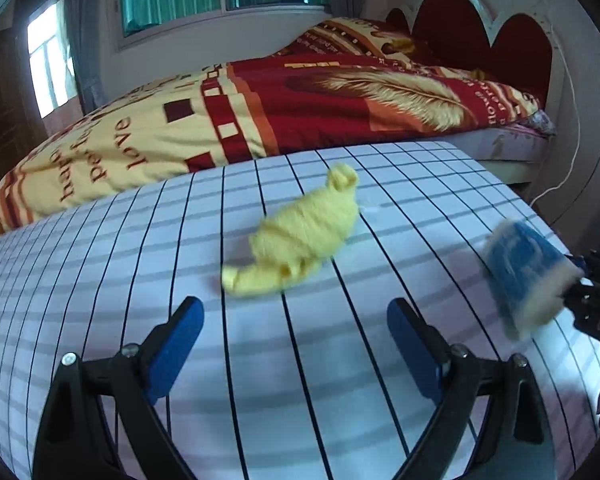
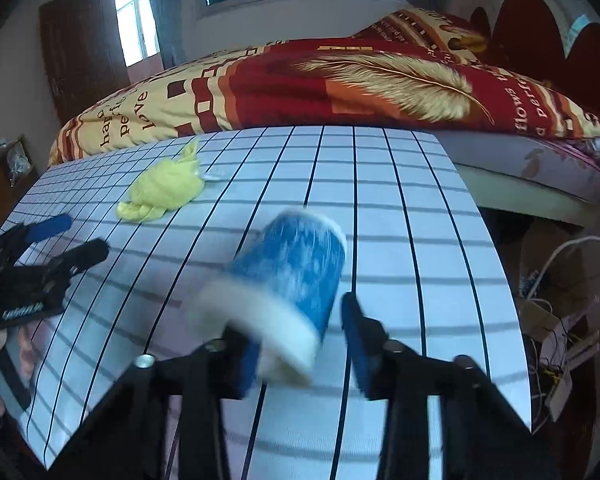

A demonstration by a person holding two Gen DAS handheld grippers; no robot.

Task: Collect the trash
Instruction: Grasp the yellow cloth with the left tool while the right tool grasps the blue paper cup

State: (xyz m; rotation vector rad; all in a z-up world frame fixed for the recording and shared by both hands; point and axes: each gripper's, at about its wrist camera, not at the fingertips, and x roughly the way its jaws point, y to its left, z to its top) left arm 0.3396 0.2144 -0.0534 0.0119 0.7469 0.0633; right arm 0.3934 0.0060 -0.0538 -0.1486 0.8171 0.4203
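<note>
Cup (image 2: 288, 280), blue paper with a white rim, sits blurred between the fingers of the right tool (image 2: 300, 340). Jaws look spread around it; a firm pinch cannot be confirmed. Cup lies tilted, mouth toward the camera, near the counter's (image 2: 400, 220) right side. Left tool (image 1: 296, 344) is spread wide and empty, low over the near edge, aimed at the yellow crumpled wad (image 1: 300, 236) mid-counter. Judgement: close the right tool gently on the cup wall to avoid crushing. Bring the left tool forward to straddle the wad before closing.
</note>
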